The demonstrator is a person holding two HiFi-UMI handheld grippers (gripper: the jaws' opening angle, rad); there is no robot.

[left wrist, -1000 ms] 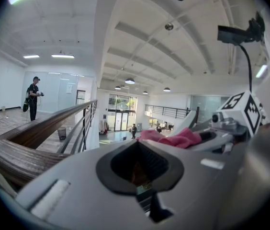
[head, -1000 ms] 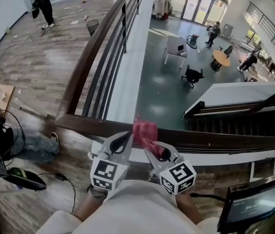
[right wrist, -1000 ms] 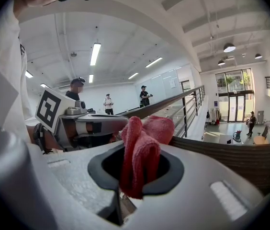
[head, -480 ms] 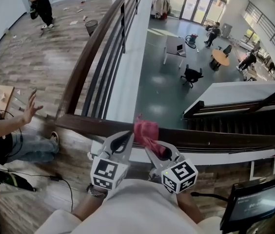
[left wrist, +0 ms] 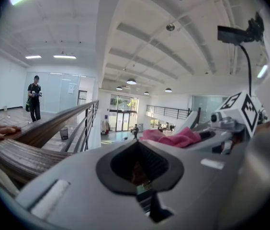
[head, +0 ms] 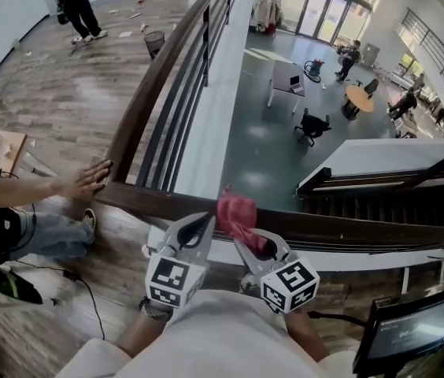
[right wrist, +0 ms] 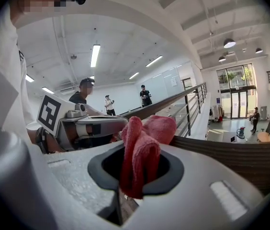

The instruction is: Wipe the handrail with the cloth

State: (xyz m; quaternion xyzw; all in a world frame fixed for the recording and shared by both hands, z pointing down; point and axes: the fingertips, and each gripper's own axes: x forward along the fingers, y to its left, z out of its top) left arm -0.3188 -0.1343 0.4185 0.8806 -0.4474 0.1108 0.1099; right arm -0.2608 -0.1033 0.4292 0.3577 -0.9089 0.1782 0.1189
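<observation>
Evidently the right gripper [head: 244, 239] was clamped on a bunched pink cloth [head: 235, 209], which sat over the near run of the dark wooden handrail [head: 348, 231]; actual contact with the rail could not be confirmed. The left gripper [head: 203, 222] lay just beside it with its jaws closed together on nothing. At the rail's corner a bystander's hand [head: 88, 181] rested on the wood. The balcony had a grey-brown plank floor [head: 57, 93] with scattered litter. Beyond the railing bars the lower hall floor [head: 257, 144] was smooth and dark, carrying a white table [head: 285, 75], a black chair [head: 313, 124] and a round table [head: 359, 97].
</observation>
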